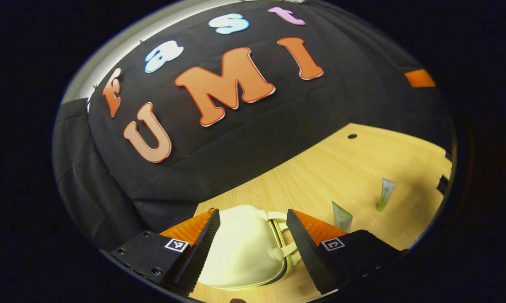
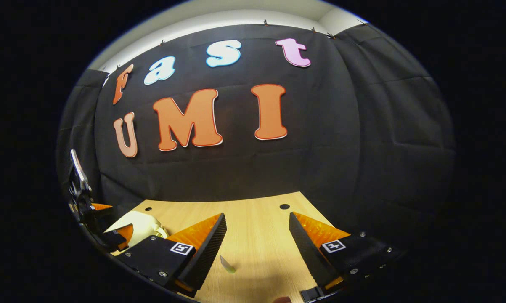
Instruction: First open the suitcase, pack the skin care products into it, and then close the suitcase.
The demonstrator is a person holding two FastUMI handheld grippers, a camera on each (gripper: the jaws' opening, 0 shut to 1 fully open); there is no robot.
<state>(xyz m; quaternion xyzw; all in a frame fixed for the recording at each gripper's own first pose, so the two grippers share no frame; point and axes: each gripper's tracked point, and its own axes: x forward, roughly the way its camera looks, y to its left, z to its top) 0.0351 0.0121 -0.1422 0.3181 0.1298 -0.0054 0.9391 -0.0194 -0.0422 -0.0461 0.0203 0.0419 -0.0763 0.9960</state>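
Note:
A small cream suitcase [image 1: 240,252] lies shut on the wooden table [image 1: 341,168], its handle toward the right in the left gripper view. My left gripper [image 1: 253,221] hangs open above it, with one finger on either side and no contact. Two pale green skin care tubes stand to its right, the near tube [image 1: 342,215] and the far tube [image 1: 386,193]. In the right gripper view my right gripper [image 2: 257,221] is open over bare table, with a green tube [image 2: 227,264] below its left finger. The suitcase [image 2: 139,227] and the left gripper [image 2: 105,229] sit at the far left there.
The black cloth wall closes off the back of the table. Round cable holes [image 2: 284,206] [image 1: 352,136] sit near the table's far edge. A dark object [image 1: 442,184] shows at the table's right edge.

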